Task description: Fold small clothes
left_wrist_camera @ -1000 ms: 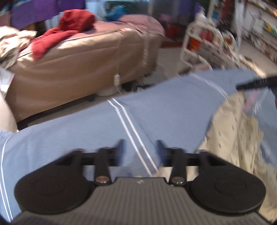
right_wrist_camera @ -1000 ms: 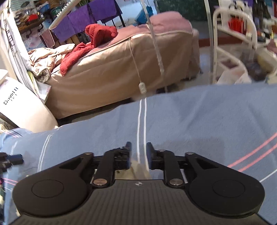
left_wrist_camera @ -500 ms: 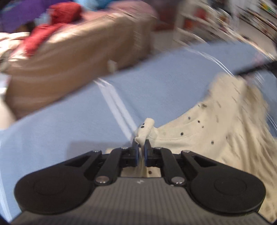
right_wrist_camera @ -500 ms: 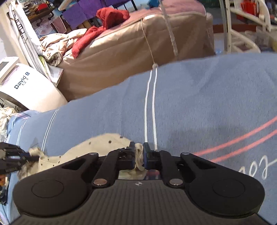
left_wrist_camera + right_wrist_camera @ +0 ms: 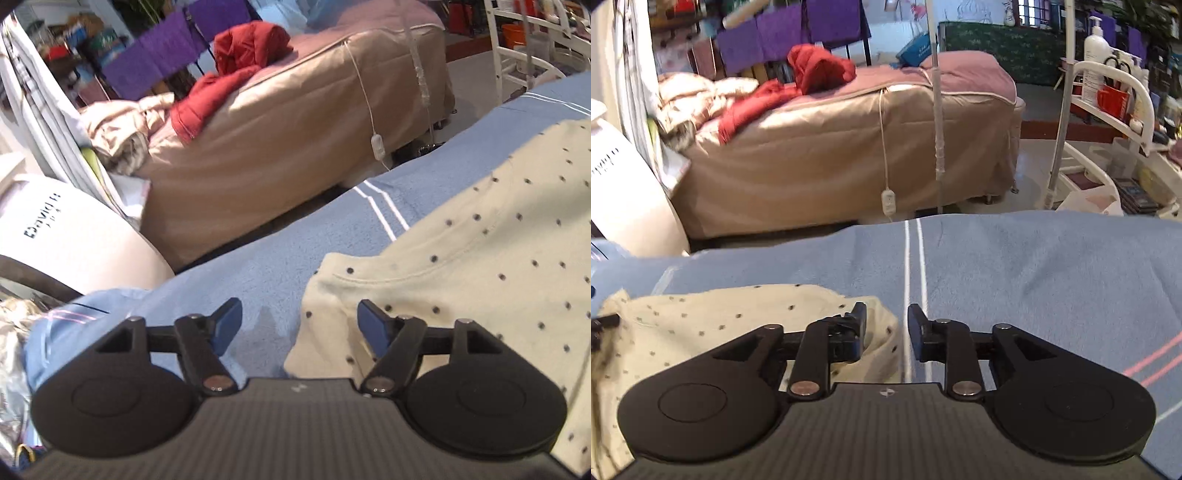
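Now both grippers hang over the blue towel (image 5: 1034,266), jaws opening. The left gripper (image 5: 299,325) is spread wide, pinching nothing, with a corner of the cream dotted garment (image 5: 461,236) lying between its fingers. The right gripper (image 5: 886,328) is spread too, empty, the garment's (image 5: 720,317) edge just under its left finger. The garment lies flat on the towel.

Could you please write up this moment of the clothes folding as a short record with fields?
surface: blue towel with white stripes
garment: cream dotted garment, lying flat on the towel
left gripper: jaws opening, garment corner lies between them, unpinched
right gripper: jaws opening, nothing gripped, garment edge beside its left finger
background: tan-covered bed with red clothing on top
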Demonstrator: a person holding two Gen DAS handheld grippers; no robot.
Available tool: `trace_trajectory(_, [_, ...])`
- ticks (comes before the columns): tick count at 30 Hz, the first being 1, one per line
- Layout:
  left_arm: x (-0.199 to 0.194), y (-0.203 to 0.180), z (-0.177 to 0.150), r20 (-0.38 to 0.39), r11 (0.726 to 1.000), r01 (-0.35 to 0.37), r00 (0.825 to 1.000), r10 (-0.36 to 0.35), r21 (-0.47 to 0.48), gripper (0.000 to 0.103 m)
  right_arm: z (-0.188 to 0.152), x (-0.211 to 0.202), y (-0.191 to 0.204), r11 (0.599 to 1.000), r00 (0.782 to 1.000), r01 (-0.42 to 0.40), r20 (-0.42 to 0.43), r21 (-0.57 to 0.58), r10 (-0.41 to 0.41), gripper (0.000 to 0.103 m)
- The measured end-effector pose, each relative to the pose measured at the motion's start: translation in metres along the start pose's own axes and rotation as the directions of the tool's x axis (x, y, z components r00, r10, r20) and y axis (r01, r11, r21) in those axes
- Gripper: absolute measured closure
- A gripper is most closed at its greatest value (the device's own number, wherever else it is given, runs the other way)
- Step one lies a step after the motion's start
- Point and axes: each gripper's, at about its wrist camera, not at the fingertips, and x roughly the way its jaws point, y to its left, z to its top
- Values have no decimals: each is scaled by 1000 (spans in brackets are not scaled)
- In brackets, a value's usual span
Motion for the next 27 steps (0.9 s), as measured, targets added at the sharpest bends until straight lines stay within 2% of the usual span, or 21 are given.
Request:
trace_trajectory(2, [-22, -4, -4, 13, 998, 32, 999, -32, -57, 27, -11, -18, 4, 1000, 999, -23, 24, -3, 23, 39])
trace_trajectory(4, [-48, -4, -11, 12, 986, 82, 997, -81, -147, 10, -24, -37, 11, 998, 999, -41, 33, -53, 43, 33])
trace_trajectory(6, [-70, -9, -19, 12, 977, 100, 995, -100, -189, 7, -38, -55, 20, 993, 997, -68, 13, -98, 70, 18])
trace_trajectory(8, [-95, -16, -32, 26, 978, 80, 997, -77, -193, 6, -50, -74, 26, 992, 997, -82, -5, -99, 82, 11])
trace_trajectory(10, [-117, -27, -42, 27, 983, 32, 999, -27, -183, 1, -63, -95, 33, 991, 996, -92, -13, -96, 92, 8])
trace_trajectory(12, [-138, -40, -51, 27, 988, -12, 999, 16, -157, 0, -76, -113, 41, 990, 995, -97, -13, -101, 96, 1])
trace_trajectory(19, [-185, -66, -80, 2, 989, 2, 1000, -2, -149, 0, -130, -160, 75, 958, 994, -105, -32, -267, 100, 0])
trace_trajectory(23, [-204, -79, -99, -28, 987, -19, 999, 15, -160, 0, -158, -180, 85, 940, 990, -138, -46, -312, 130, 0])
trace_trajectory(27, [-222, -84, -116, -81, 978, -37, 997, 21, -207, 0, -182, -191, 96, 928, 989, -138, -91, -346, 114, 0])
